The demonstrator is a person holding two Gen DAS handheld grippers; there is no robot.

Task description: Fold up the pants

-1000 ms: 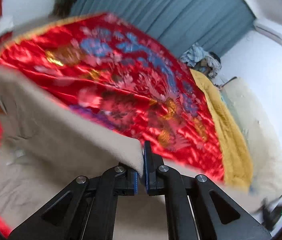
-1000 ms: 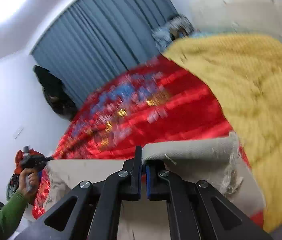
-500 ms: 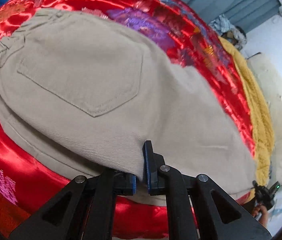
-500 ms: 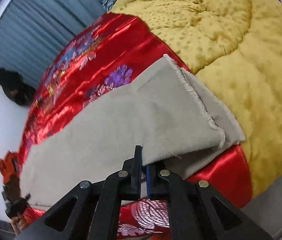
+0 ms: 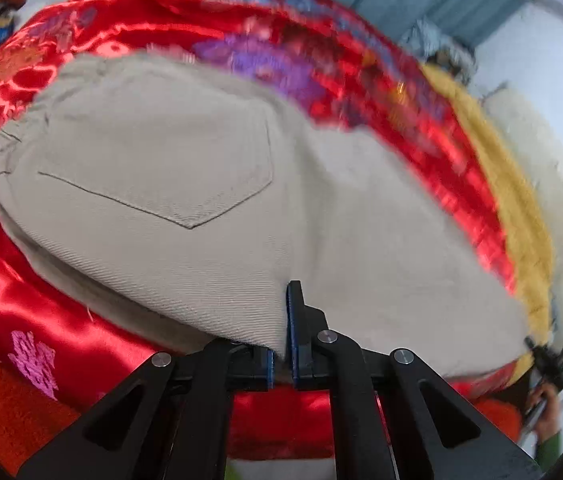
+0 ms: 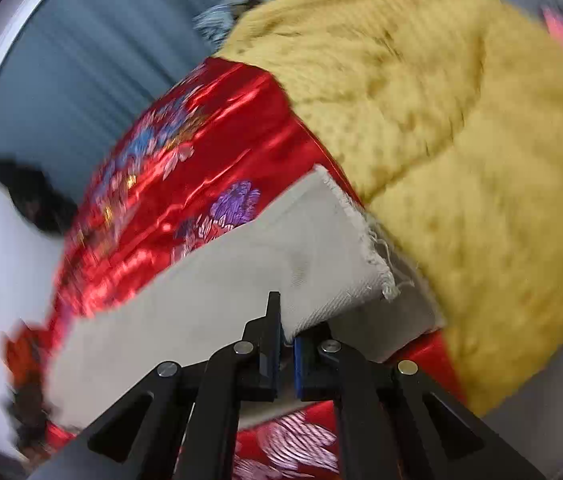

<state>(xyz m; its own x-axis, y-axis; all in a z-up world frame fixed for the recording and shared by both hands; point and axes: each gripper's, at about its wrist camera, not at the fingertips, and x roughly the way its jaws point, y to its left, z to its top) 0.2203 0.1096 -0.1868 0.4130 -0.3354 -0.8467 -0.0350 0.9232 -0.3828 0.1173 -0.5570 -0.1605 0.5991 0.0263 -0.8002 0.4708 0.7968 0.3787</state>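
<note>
both grippers have lowered the pants [image 5: 201, 184] flat onto the red bedspread [image 5: 21, 320], fingers [image 5: 295, 320] clamped on its near edge.

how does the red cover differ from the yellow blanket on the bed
The red cover is shiny satin with embroidered flowers; the yellow blanket is matte, plain and bumpy. The red cover lies flat under most of the beige pants; the yellow blanket sits bunched beside them, and only the frayed leg end reaches its edge. Both are spread on the same bed.
</note>
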